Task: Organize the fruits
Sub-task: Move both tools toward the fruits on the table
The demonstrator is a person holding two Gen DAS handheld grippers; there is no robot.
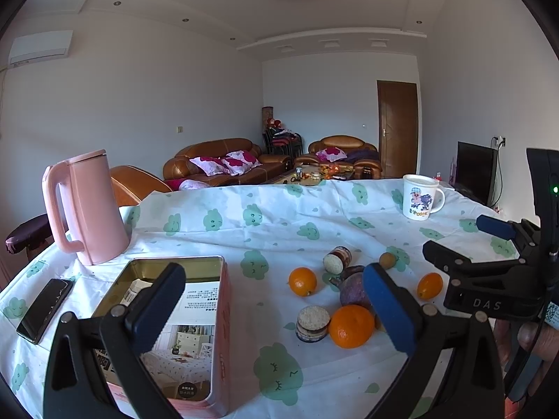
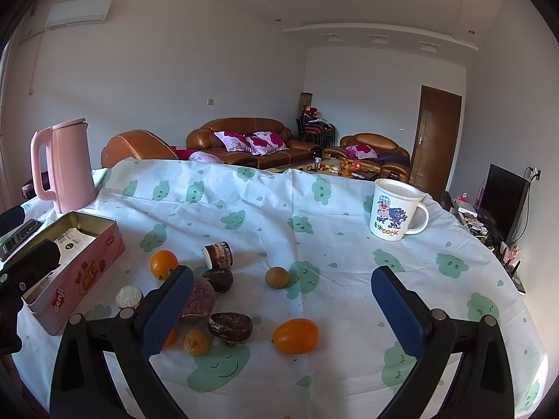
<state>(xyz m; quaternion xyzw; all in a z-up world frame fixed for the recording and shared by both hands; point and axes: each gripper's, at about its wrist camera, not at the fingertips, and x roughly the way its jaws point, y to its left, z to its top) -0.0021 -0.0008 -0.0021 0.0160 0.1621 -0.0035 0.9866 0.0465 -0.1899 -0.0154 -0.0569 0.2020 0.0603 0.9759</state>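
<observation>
Fruits lie loose on the tablecloth: an orange (image 1: 302, 281), a larger orange (image 1: 350, 326), a small orange kumquat (image 1: 429, 285) (image 2: 295, 336), a brownish round fruit (image 1: 387, 260) (image 2: 276, 277) and a purple fruit (image 2: 200, 298). A pink tin box (image 1: 181, 328) (image 2: 73, 269) stands open at the left. My left gripper (image 1: 276, 310) is open and empty, above the box and the oranges. My right gripper (image 2: 283, 310) is open and empty, above the kumquat; it also shows in the left wrist view (image 1: 489, 265).
Small round cakes (image 1: 313, 323) (image 2: 230, 325) and a tipped jar (image 1: 337, 259) lie among the fruits. A pink kettle (image 1: 85, 206) stands at the back left, a white mug (image 2: 396, 209) at the back right, a phone (image 1: 45, 309) at the left edge.
</observation>
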